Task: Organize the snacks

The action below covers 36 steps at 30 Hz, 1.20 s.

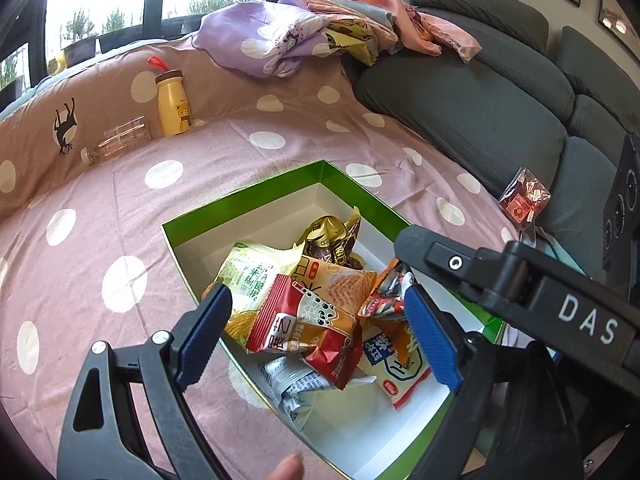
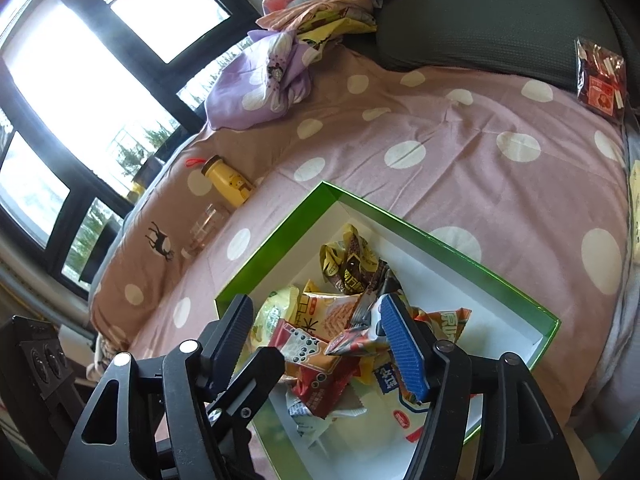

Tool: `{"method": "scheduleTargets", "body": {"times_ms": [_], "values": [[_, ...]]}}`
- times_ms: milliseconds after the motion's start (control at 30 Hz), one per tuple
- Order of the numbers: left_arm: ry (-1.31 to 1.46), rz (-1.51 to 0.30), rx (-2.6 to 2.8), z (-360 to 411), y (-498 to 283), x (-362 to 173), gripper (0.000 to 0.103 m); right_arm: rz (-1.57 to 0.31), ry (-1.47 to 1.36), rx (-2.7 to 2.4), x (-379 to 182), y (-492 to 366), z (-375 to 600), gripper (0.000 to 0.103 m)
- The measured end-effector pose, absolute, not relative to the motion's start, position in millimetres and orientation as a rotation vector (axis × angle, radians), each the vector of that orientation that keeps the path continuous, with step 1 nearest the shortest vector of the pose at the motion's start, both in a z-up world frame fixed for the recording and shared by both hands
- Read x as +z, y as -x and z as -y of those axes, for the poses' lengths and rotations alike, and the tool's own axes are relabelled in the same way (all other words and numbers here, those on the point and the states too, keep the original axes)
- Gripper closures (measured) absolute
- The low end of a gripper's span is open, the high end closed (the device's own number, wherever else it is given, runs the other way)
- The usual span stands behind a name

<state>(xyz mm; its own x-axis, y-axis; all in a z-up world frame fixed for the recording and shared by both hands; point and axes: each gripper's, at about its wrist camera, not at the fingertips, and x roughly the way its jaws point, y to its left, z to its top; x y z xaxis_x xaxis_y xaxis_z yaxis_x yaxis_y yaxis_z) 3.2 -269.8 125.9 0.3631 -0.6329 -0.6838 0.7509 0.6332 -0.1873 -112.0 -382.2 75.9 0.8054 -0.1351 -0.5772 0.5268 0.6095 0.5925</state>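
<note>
Left gripper (image 1: 316, 328): fingers spread, empty, over the packets.
Right gripper (image 2: 320, 340): spread, empty.
Snack packets (image 1: 304, 312): heaped inside the green box (image 1: 248, 190).
Left to do: likely the red packet (image 1: 525, 197) lying on the sofa (image 1: 472, 108).

I note glossy foil snack packets (image 1: 304, 320), a smooth card box (image 1: 248, 196), matt cotton sheet (image 1: 120, 216), ribbed finger pads (image 2: 402, 350).
</note>
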Motion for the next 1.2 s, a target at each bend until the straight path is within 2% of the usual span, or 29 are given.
{"method": "scheduleTargets", "body": {"times_ms": [100, 133, 167, 300, 600, 1200], "values": [[-0.158, -0.799, -0.878, 265.0, -2.4, 129.7, 0.011, -0.512, -0.827, -0.414, 77.7, 114.1, 380.9, 0.022], [-0.157, -0.795, -0.871, 262.9, -1.7, 131.2, 0.008, -0.508, -0.826, -0.416, 78.5, 115.1, 380.9, 0.022], [-0.156, -0.789, -0.863, 260.7, -0.8, 132.8, 0.0, -0.505, -0.826, -0.418, 79.3, 116.2, 380.5, 0.021], [-0.136, -0.779, -0.859, 251.2, -0.2, 137.9, 0.001, -0.505, -0.81, -0.439, 82.0, 118.0, 378.5, 0.013], [-0.137, -0.773, -0.83, 241.0, 3.2, 142.7, 0.001, -0.519, -0.744, -0.479, 89.7, 118.3, 371.8, 0.005], [-0.133, -0.822, -0.829, 236.3, 5.3, 134.4, 0.001, -0.578, -0.731, -0.562, 86.7, 119.6, 372.5, 0.003]]}}
